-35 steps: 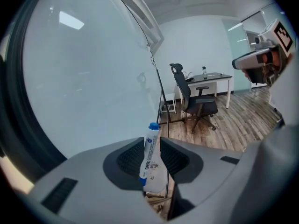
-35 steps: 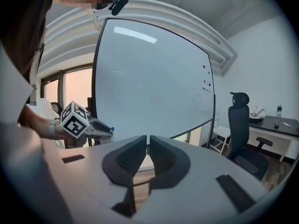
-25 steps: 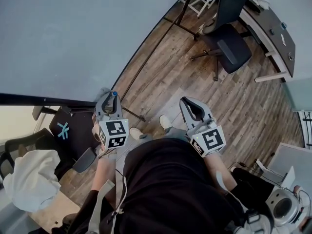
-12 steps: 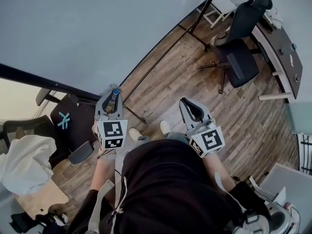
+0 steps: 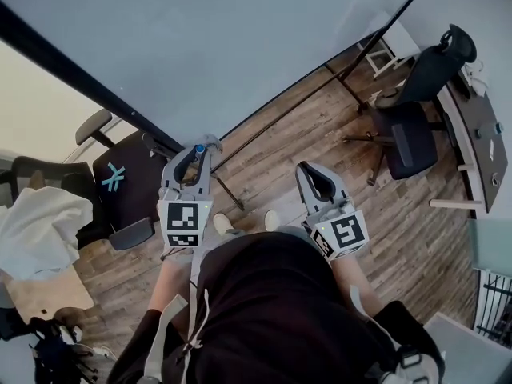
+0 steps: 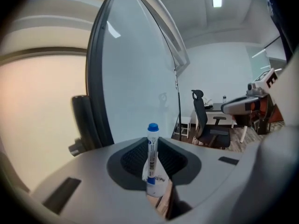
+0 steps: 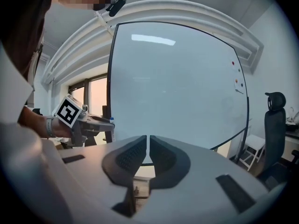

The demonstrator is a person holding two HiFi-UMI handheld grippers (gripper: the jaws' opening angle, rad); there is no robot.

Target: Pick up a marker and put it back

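1. The left gripper point(image 5: 194, 154) is pinching a marker point(image 6: 152, 160) tight between its two jaws.
2. The marker is standing up straight with its blue cap on top, close to the big whiteboard point(image 5: 208, 46).
3. The right gripper point(image 5: 314, 174) is holding nothing, and its jaws are sitting almost together with only a thin gap.

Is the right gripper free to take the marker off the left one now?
Probably yes, once opened: the right gripper is shut and empty; open air separates it from the left gripper, where the marker sticks out cap-first.
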